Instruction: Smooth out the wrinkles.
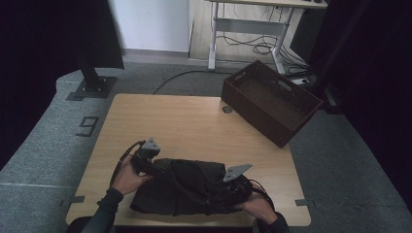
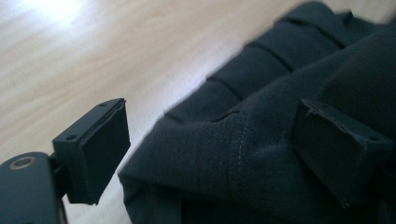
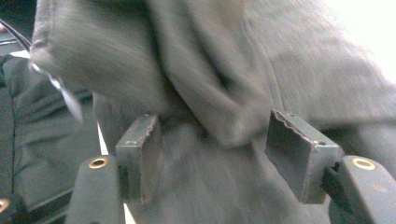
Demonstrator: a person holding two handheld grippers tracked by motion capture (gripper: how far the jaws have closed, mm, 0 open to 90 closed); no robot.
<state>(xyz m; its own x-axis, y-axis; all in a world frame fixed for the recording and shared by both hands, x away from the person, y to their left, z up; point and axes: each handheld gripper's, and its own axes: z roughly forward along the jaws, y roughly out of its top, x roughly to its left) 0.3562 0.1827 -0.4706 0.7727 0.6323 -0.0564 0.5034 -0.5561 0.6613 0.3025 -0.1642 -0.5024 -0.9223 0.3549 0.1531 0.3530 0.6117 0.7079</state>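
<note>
Two hand-held grippers are at work on one dark garment [image 1: 187,191], which lies bunched along the near edge of the tabletop [image 1: 184,121], roughly midway between its near corners. My left hand-held gripper [image 1: 156,169] sits at the garment's left end, my right hand-held gripper [image 1: 238,187] on its right part, close to the near edge.

In the left gripper view my jaws stand spread: one pad is over bare wood, the other rests against the cloth, and a folded, seamed edge of the garment [image 2: 243,154] lies between them without being pinched. In the right gripper view my jaws are also spread, with a thick fold of the fabric [image 3: 219,107] bulging between the pads; neither pad presses on it, so I hold nothing there.

I judge this to be a regrasp in the middle of folding or tidying the garment: both sides are let go and I am choosing new holds. Next I should slide each pair of jaws over a clean edge, take a single layer rather than the whole bunch, close firmly, and only then lift or fold. The brown basket [image 1: 269,99] at the far right corner of the tabletop looks like the likely place for the finished bundle.
</note>
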